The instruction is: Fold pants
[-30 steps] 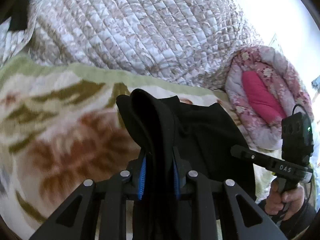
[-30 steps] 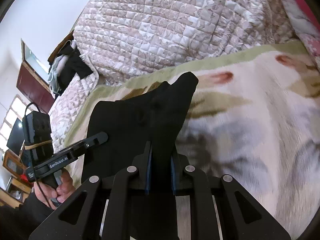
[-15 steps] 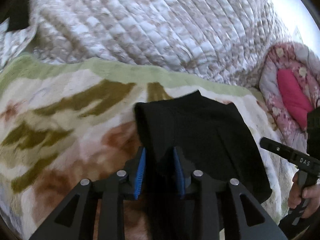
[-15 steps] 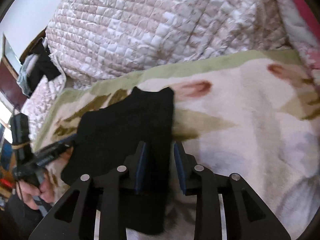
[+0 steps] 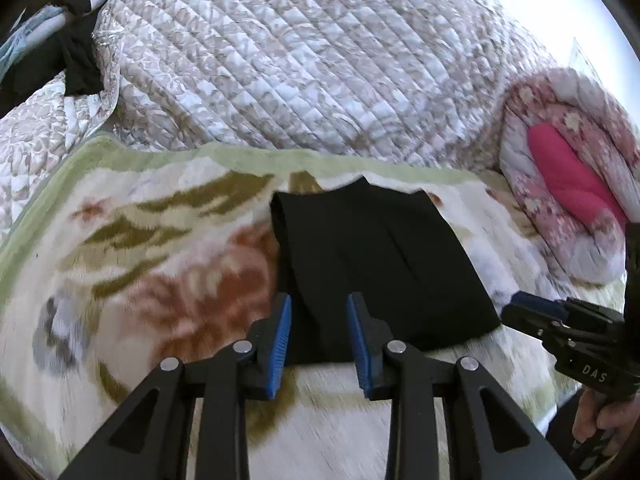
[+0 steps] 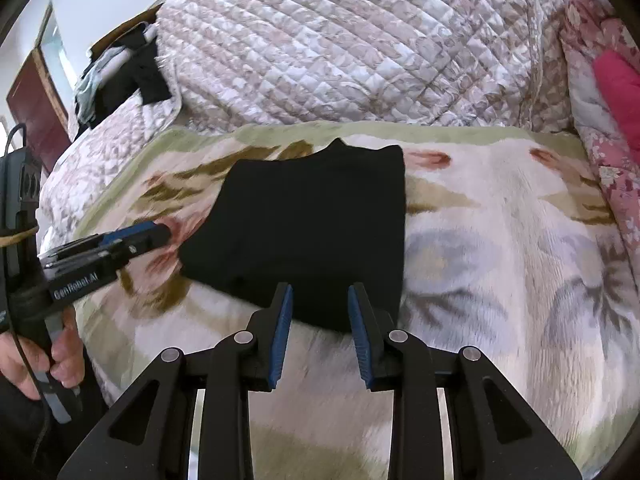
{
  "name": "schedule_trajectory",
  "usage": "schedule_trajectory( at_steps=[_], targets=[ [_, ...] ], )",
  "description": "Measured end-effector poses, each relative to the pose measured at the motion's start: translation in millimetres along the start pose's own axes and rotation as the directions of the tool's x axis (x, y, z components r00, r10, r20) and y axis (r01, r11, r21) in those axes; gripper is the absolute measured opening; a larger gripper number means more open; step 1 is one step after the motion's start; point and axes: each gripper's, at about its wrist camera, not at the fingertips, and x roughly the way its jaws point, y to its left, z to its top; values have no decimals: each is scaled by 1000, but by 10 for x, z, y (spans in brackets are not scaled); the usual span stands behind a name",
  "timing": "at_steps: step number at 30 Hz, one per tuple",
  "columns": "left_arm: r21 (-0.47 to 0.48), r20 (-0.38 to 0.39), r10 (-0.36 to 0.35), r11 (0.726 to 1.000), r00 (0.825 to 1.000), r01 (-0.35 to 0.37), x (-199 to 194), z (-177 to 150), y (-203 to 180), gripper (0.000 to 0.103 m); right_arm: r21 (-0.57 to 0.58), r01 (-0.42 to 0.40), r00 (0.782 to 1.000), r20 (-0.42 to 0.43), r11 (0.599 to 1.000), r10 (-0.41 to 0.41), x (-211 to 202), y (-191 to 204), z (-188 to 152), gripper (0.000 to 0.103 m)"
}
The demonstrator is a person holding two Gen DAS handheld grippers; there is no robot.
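Pants: black, lying flat as a compact folded rectangle on the floral fleece blanket, green border at its far edge. Same bundle in the right wrist view; far edge shows two small peaks, near edge rounded and thick, suggesting several layers stacked. Judgement: folding looks essentially complete. No loose leg or waistband trails out of the bundle. What may remain is a last smoothing or squaring of the near edge, or nothing at all.

Left gripper: jaws apart, blue pads empty, tips at the near-left corner of the bundle, just above or at the fabric edge; contact cannot be settled from this angle. Nothing is between the pads but a view of cloth beyond them.

Right gripper: jaws likewise apart and empty, tips at the near edge of the bundle toward its right side. Seen from the left wrist camera, it sits just beside the bundle's right corner, low over the blanket, person's hand on its handle.

Both tools point toward the headboard side, roughly parallel, level with the bed.

Background: quilted patterned comforter heaped behind; rolled pink floral quilt at right; dark clothing piled at far left.
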Motion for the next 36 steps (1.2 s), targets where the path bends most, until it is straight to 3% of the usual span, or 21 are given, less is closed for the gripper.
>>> schedule_trajectory(
  at_steps=[2, 13, 20, 36],
  targets=[
    [5, -8, 4, 1000, 1000, -4, -57, -106, -67, 32, -7, 6, 1000, 1, 1000, -6, -45, 43, -75, 51],
    [39, -65, 47, 998, 997, -45, 38, -549, -188, 32, -36, 72, 996, -58, 997, -74, 130, 76, -333, 52],
    [44, -100, 78, 996, 992, -73, 250, -649, -146, 32, -36, 95, 988, -121, 995, -99, 370, 30, -453, 52],
    [53, -102, 85, 995, 991, -80, 321, -709, -140, 38, -49, 94, 988, -118, 994, -99, 430, 51, -457, 60]
  ],
)
